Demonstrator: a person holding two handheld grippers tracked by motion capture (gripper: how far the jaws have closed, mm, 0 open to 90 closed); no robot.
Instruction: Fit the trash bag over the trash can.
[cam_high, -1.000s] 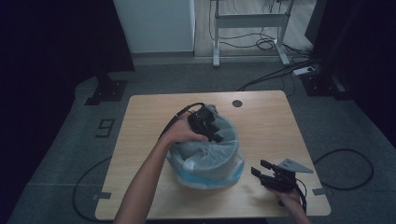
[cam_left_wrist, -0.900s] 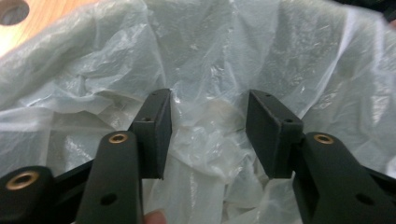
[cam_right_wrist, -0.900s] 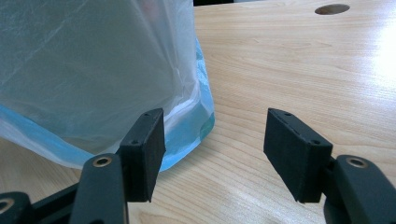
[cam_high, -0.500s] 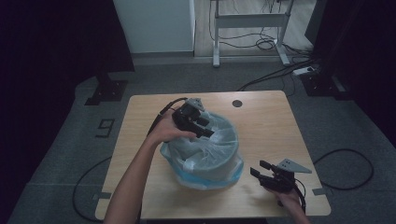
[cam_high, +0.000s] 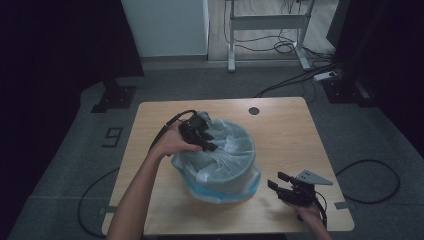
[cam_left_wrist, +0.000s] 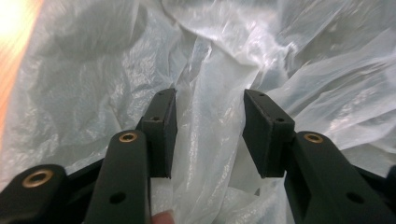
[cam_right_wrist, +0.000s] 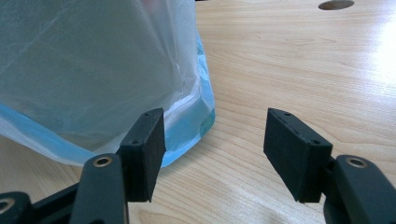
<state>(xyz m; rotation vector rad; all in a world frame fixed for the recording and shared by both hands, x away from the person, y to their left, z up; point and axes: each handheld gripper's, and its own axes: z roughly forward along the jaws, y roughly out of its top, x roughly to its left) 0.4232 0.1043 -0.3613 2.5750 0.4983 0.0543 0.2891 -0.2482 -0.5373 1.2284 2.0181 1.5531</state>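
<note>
**Left gripper at the bin's rim, right gripper resting beside its base**

The wooden table (cam_high: 280, 125) carries a round bin (cam_high: 220, 172) near its middle, and everything else is placed from that bin. A thin, translucent plastic bag (cam_high: 227, 150) lines the bin, its crumpled folds filling the inside and its edge draped over the rim and down the outer wall; a blue band of the bag gathers around the foot of the bin on the side nearest the person.

The left gripper (cam_high: 209, 141) sits at the bin's far-left rim, pointing in over the opening, with the person's left hand (cam_high: 172, 144) just outside the bin wall. In the left gripper view the jaws of this gripper (cam_left_wrist: 209, 135) stand partly apart and have just been closing. A loose fold of the bag runs up between them, lying against the inner face of the left-hand pad, while the other pad stands clear of the film, so the bag is not pinched.

The right gripper (cam_high: 280, 182) rests near the bin's base on the near-right side, apart from it, held by the right hand (cam_high: 307, 212). Its jaws are spread with bare tabletop between them, aimed towards the bin's blue lower edge.

A small dark round hole (cam_high: 254, 110) lies in the table beyond the bin, towards the far edge.
</note>
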